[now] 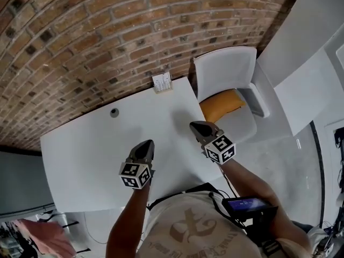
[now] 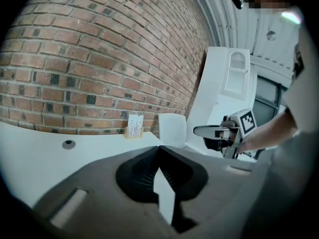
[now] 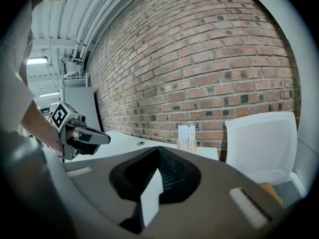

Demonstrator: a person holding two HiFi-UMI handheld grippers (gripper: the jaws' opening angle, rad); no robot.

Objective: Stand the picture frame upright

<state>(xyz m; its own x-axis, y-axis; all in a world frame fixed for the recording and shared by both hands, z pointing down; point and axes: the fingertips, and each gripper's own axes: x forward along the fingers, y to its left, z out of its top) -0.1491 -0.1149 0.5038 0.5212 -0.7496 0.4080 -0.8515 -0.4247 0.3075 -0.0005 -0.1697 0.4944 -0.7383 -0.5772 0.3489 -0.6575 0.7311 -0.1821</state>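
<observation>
A small picture frame (image 1: 162, 82) in pale wood stands upright at the far edge of the white table (image 1: 86, 160), close to the brick wall. It also shows in the left gripper view (image 2: 135, 125) and the right gripper view (image 3: 187, 138). My left gripper (image 1: 146, 144) hovers over the near middle of the table, shut with nothing in it (image 2: 159, 148). My right gripper (image 1: 196, 126) is beside it to the right, also shut and empty (image 3: 158, 149). Both are well short of the frame and point toward the wall.
A white chair (image 1: 226, 71) with an orange cushion (image 1: 221, 105) stands off the table's right end. A round cable hole (image 1: 114, 112) sits in the tabletop left of the frame. The brick wall (image 1: 107, 42) runs behind the table.
</observation>
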